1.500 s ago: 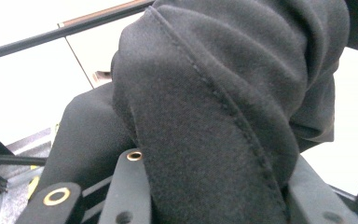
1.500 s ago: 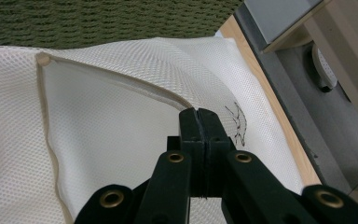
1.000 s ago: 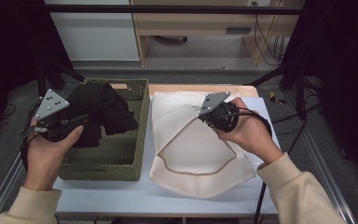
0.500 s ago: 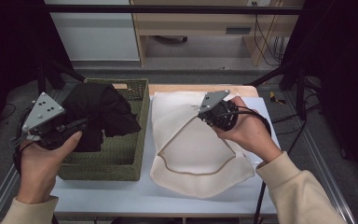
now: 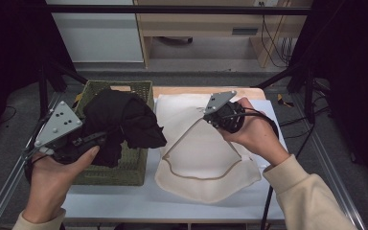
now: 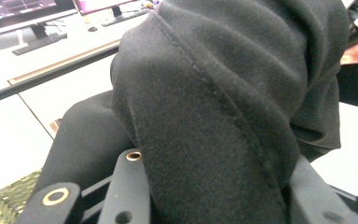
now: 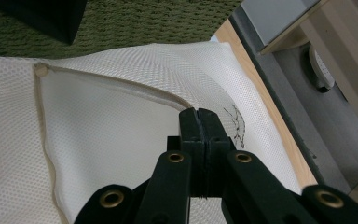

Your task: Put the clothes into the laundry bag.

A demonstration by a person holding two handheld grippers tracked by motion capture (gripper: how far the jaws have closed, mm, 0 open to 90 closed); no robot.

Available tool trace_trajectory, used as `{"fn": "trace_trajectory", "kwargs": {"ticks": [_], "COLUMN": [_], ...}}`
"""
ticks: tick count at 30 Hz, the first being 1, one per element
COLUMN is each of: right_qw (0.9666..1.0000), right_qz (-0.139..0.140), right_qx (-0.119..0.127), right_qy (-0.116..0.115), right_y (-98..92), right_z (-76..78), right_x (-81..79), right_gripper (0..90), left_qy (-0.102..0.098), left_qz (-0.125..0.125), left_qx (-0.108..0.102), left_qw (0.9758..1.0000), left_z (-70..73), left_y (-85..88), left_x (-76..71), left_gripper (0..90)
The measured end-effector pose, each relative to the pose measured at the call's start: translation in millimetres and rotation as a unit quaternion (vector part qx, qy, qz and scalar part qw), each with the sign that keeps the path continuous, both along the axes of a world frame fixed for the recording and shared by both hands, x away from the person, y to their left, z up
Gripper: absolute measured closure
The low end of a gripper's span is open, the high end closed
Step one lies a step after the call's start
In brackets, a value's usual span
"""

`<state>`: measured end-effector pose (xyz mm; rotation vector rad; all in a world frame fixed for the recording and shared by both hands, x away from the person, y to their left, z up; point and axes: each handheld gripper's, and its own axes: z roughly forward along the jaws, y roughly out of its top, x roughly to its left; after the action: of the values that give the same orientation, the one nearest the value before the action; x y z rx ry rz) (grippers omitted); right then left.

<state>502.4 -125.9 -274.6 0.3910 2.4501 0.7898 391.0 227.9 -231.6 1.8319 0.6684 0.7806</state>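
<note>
The white table (image 5: 124, 203) carries a cream mesh laundry bag (image 5: 206, 163), flat and teardrop-shaped, its mouth edged with a tan cord. Just left of the bag stands a green woven basket (image 5: 124, 170). Above the basket, left of the bag, hangs a black fleece garment (image 5: 120, 122), soft and bunched, pinched between the left gripper's (image 5: 88, 141) jaws. At the bag's upper edge, the right gripper (image 5: 210, 116) has its jaws pressed together on the mesh.

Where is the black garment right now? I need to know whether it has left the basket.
In the high view the black garment hangs bunched from the left gripper, lifted above the green basket, left of the white mesh bag.
</note>
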Motion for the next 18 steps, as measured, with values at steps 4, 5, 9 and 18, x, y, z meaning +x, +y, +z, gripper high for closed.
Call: {"fn": "trace_trajectory", "kwargs": {"ticks": [4,5,9,18], "right_qw": [1.0000,1.0000,1.0000,0.9999], "right_qz": [0.000,0.000,0.000,-0.005], "right_qx": [0.001,0.001,0.001,0.009], "right_qy": [0.000,0.001,0.000,0.006], "right_y": [-1.1,-1.2,-1.2,-0.2], "right_z": [0.8,0.9,1.3,3.0], "right_x": [-0.3,-0.3,0.0,4.8], "right_gripper": [90.0,90.0,90.0,90.0], "left_qy": [0.002,0.002,0.005,0.018], "left_qz": [-0.011,-0.013,-0.025,-0.058], "left_qx": [0.005,0.005,0.007,0.012], "left_qw": [0.9999,0.9999,0.9996,0.9981], "left_z": [-0.2,-0.3,-1.0,-9.8], "left_y": [-7.9,-9.8,-17.8,-40.8], "left_x": [-1.0,-1.4,-3.5,-11.8], "left_gripper": [63.9,63.9,63.9,63.7]}}
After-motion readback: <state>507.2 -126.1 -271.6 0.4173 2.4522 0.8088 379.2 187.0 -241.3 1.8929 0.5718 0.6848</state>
